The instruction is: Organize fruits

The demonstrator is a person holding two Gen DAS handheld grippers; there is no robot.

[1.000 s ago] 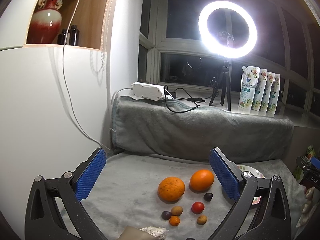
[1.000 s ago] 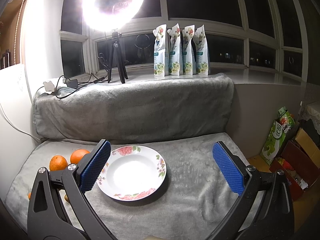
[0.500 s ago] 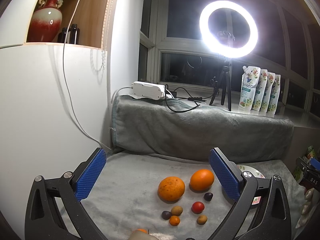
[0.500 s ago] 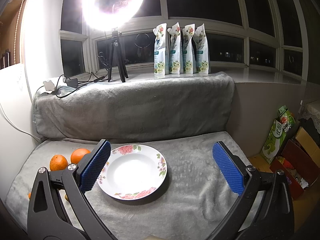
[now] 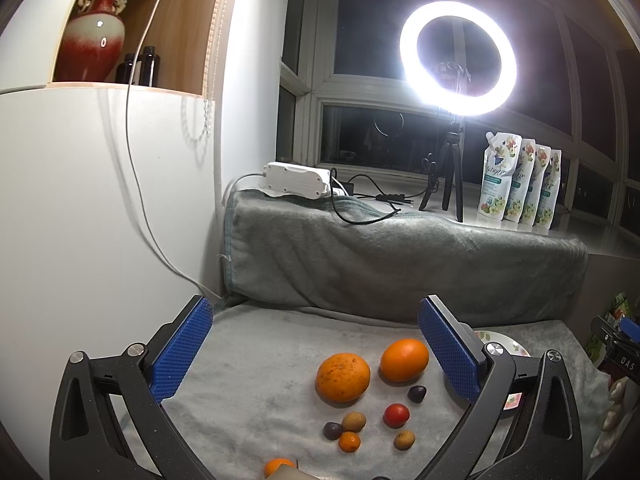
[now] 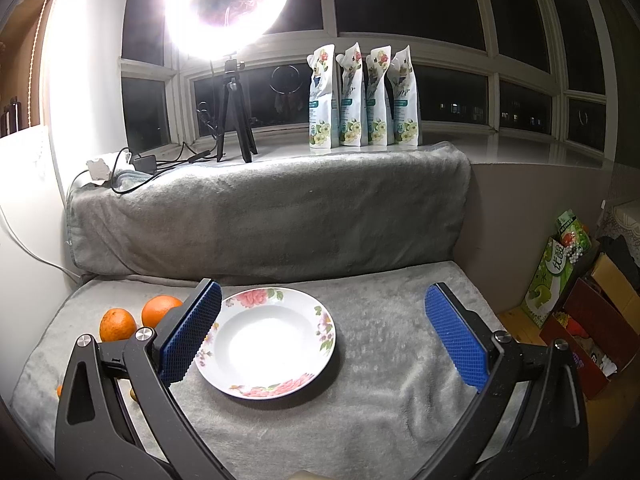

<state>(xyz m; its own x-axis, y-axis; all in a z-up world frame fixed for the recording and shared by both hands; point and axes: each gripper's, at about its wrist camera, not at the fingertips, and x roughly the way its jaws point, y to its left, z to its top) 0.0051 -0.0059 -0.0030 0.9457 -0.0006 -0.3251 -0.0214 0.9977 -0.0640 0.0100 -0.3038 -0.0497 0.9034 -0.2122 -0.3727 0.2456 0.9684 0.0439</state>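
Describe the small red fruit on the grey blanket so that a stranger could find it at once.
On the grey blanket, find the two big oranges. The small red fruit lies just in front of them, among the little fruits. It alone is glossy bright red; its neighbours are brown, dark purple or orange.

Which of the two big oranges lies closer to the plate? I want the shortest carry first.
The smoother orange, nearer the flowered plate. The duller, mottled orange lies farther from it.
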